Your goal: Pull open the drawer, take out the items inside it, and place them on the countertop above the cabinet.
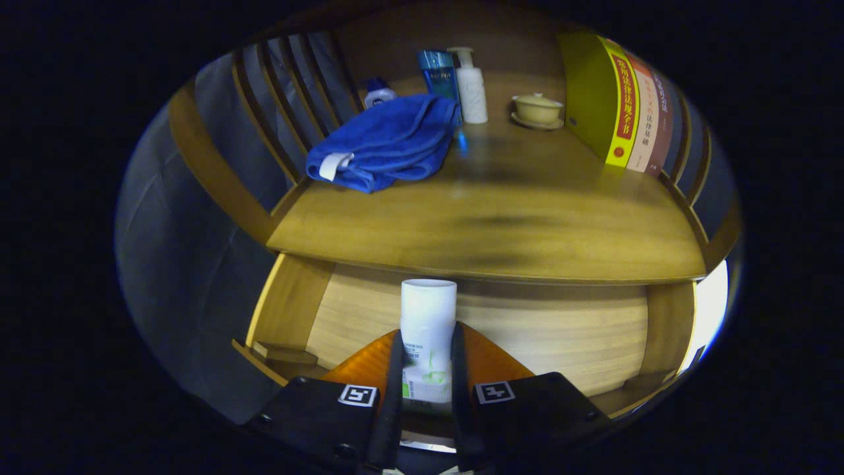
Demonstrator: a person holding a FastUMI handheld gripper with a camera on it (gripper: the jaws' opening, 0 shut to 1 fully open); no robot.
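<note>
Claw [427, 369] pinches a white bottle [428, 330]; its green label print is too small to read

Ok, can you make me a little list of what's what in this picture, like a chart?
Gripper: shut on white tube
White tube: upright between the fingers, over the open drawer
Countertop: beyond the tube
Blue towel: folded, on countertop
Pump bottle: behind the towel
Lidded cup: on its saucer
Books: standing beside the cup
</note>
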